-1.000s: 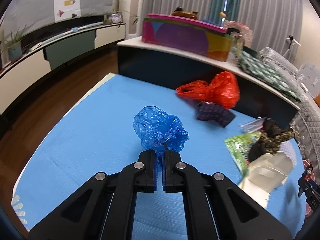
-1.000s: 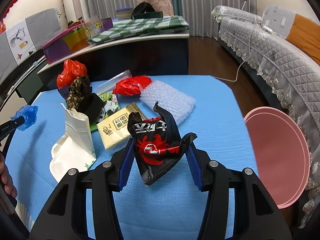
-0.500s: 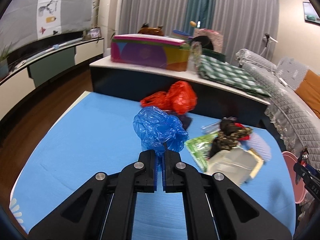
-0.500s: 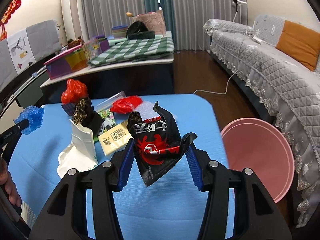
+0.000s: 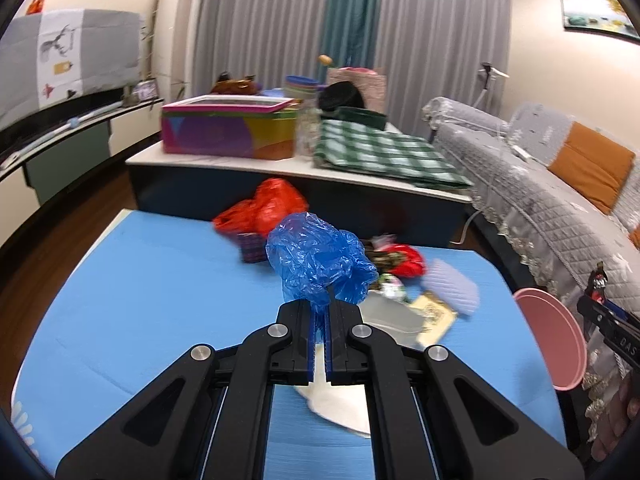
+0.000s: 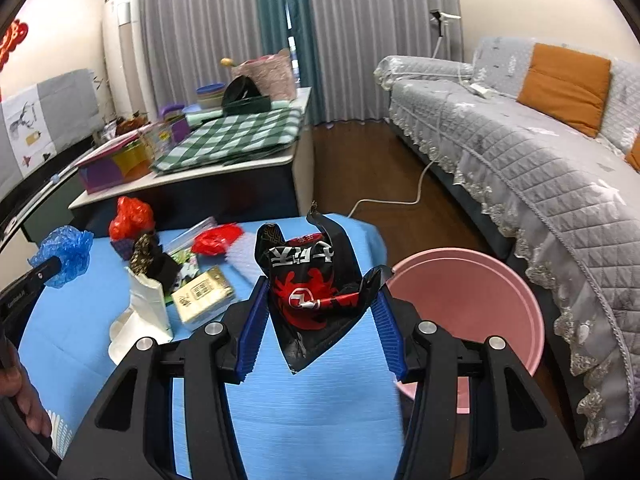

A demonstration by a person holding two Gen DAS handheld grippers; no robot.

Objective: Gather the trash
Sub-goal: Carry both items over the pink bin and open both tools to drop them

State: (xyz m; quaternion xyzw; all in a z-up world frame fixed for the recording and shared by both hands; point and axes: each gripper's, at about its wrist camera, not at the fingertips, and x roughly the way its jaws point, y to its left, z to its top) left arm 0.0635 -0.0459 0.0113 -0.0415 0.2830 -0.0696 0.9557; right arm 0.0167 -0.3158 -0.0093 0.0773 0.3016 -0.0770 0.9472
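The left tongs (image 5: 319, 326) are gripping a blue bag (image 5: 318, 262); the right tongs (image 6: 322, 320) are gripping a black wrapper (image 6: 316, 292) beside the pink bin (image 6: 472, 304).

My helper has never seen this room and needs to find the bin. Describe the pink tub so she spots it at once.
Start at the grey quilted sofa along the room's right side. Between it and the blue table the pink tub stands on the floor against the table's right edge. It is the only round, open, plain pink container here; the trash nearby is crumpled bags and wrappers.
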